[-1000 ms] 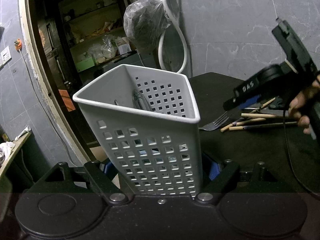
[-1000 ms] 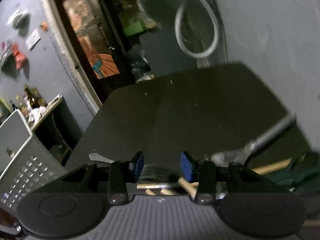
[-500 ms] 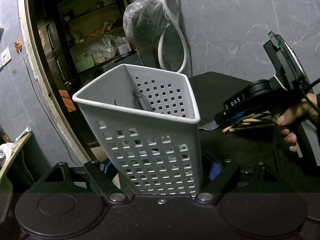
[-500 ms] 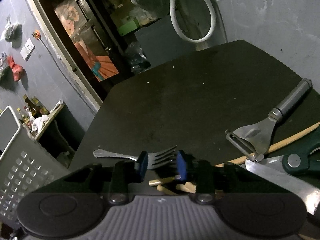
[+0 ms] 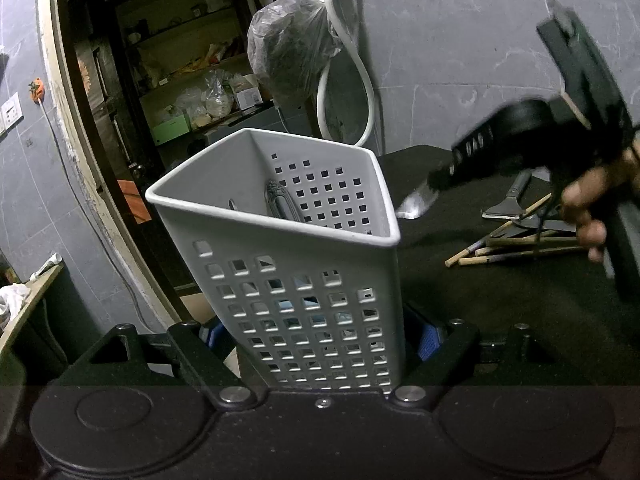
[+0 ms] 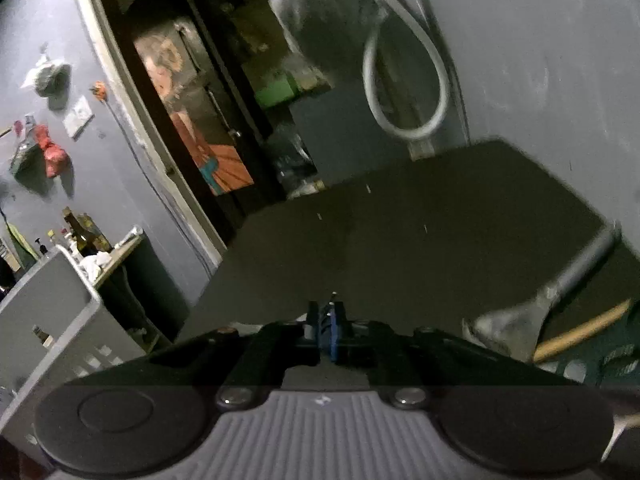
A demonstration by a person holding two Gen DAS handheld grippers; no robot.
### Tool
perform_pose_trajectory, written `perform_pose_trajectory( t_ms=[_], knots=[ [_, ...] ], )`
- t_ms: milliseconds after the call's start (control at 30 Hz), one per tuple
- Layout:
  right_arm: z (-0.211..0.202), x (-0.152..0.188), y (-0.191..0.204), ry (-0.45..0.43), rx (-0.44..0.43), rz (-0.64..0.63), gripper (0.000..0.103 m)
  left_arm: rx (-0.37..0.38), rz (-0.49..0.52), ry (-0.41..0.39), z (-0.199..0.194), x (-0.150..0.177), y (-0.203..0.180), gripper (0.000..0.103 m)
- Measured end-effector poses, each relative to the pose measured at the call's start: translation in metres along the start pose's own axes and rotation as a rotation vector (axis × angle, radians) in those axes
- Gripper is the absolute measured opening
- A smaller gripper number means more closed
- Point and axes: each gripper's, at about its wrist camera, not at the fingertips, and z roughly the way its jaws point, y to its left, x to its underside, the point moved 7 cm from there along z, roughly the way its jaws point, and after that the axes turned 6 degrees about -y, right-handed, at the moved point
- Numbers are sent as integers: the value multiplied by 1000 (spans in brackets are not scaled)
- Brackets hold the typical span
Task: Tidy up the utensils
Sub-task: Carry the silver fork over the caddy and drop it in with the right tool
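Dark counter (image 5: 500,320) carries loose utensils right of the left tongs (image 5: 320,336), which are clamped around the caddy (image 5: 304,264). The right tongs (image 6: 327,330) are pressed together on a fork (image 5: 416,202), carried just beside the caddy rim. The fork should be tipped handle-down before it is released.

Caddy (image 5: 304,264): matt grey perforated plastic. Desk (image 5: 500,300): matt black. Chopsticks (image 5: 516,250): wood. Peeler (image 5: 508,200): dull metal. Wall (image 5: 460,40): smooth grey tile.
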Motion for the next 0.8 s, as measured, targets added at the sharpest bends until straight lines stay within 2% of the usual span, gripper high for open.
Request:
perform_pose_trajectory(
  t_ms=[300,633,800],
  knots=[
    [-38,-39,37,-88,25,-185,2,6,-2,-7,1,2,2,85],
    [-115,-101,97,-263,-70,-306,2,15,2,-14,3,2,2,85],
    [-137,-117,129,-311,-125,-370,2,16,3,-15,3,1,2,85]
  ],
)
